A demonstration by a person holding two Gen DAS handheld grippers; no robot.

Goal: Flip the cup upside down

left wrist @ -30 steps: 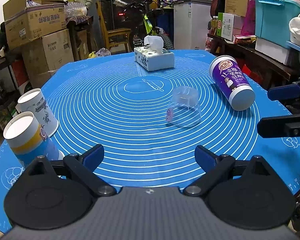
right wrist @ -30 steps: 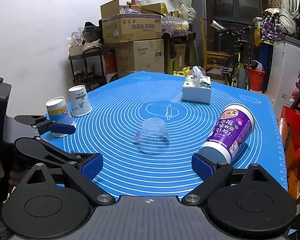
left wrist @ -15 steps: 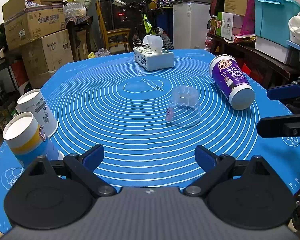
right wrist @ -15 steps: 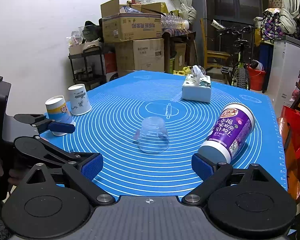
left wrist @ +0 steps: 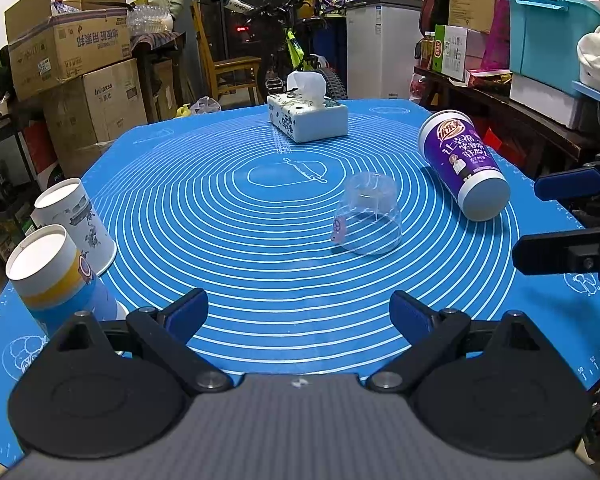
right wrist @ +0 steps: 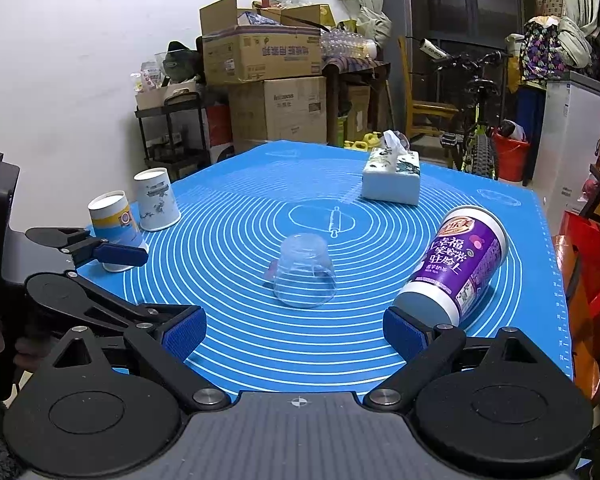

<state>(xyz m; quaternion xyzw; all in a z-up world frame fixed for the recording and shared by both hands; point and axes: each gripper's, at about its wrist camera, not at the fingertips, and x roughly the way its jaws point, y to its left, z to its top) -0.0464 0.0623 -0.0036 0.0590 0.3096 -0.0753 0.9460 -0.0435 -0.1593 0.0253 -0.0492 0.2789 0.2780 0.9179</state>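
Observation:
A clear plastic cup [left wrist: 369, 214] stands upside down, mouth on the blue mat [left wrist: 236, 240], right of the mat's middle; it also shows in the right wrist view [right wrist: 305, 276]. My left gripper [left wrist: 300, 314] is open and empty, near the mat's front edge, well short of the cup. My right gripper [right wrist: 296, 332] is open and empty, also short of the cup. The right gripper's fingers [left wrist: 568, 184] show at the right edge of the left wrist view. The left gripper's fingers [right wrist: 120, 255] show at the left of the right wrist view.
A purple paper cup [left wrist: 462, 164] lies on its side right of the clear cup, also in the right wrist view [right wrist: 458, 268]. Two paper cups [left wrist: 56, 264] stand upside down at the mat's left edge. A tissue box [left wrist: 306, 116] sits at the back.

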